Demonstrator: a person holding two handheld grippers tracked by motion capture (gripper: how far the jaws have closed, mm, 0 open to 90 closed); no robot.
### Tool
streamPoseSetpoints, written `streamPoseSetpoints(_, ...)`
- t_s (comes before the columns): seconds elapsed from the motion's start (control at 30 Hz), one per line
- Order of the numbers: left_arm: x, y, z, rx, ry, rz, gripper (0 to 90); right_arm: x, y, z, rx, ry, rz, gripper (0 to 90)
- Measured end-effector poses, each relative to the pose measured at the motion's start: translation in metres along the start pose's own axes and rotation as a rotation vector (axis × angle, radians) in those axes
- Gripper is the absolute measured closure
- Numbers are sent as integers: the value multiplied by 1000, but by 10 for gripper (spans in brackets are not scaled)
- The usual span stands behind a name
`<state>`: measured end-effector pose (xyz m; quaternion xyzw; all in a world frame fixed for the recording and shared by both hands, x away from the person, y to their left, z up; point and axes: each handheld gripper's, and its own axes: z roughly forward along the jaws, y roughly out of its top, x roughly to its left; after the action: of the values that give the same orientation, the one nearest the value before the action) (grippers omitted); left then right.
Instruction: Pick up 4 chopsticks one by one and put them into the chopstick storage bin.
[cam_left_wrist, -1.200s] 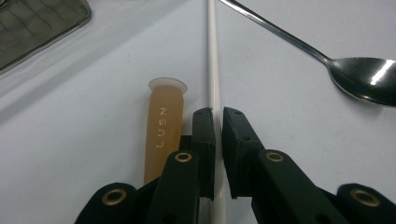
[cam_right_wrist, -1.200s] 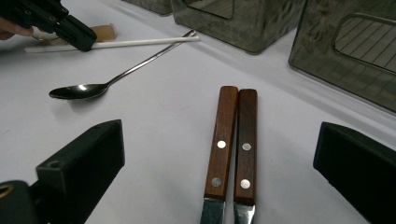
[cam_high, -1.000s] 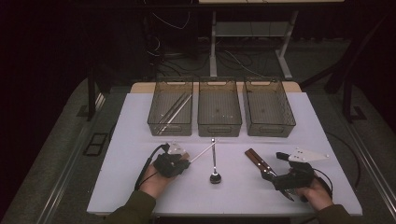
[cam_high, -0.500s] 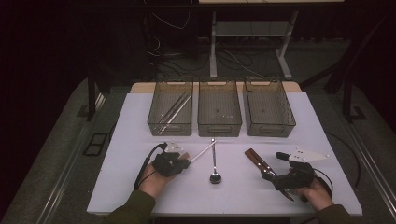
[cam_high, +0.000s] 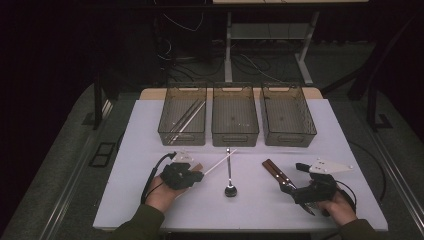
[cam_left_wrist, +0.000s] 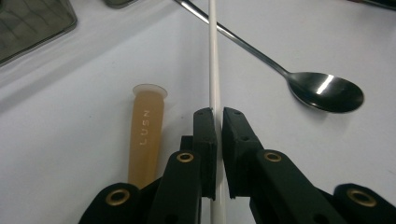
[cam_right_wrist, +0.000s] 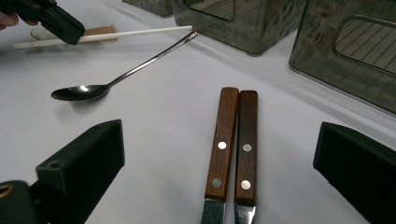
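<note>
My left gripper (cam_left_wrist: 218, 140): black, brass rivets
Chopstick (cam_left_wrist: 214, 70): plain white
Spoon (cam_left_wrist: 322, 91): shiny silver
Tube (cam_left_wrist: 145, 135): amber, pale lettering
Knife handles (cam_right_wrist: 236, 140): reddish-brown wood, silver rivets
Far bins (cam_high: 235, 115): smoky grey
Table (cam_high: 150, 130): white

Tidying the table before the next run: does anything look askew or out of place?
Only slightly: the white stick clamped in the left tool crosses above the spoon handle. The two knives lie neatly side by side.
</note>
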<state>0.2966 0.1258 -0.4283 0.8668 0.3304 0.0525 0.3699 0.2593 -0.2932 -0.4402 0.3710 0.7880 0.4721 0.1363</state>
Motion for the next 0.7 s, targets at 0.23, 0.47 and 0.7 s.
streamPoseSetpoints(0.23,3,0,-9,-9,-12,-6,841,0,0,0,-2,3,0,21)
streamPoseSetpoints(0.47,2,1,-20,-39,-21,-5,841,0,0,0,-2,0,-3,21)
streamPoseSetpoints(0.7,5,3,-31,-82,-6,-16,841,1,1,0,2,3,-3,21)
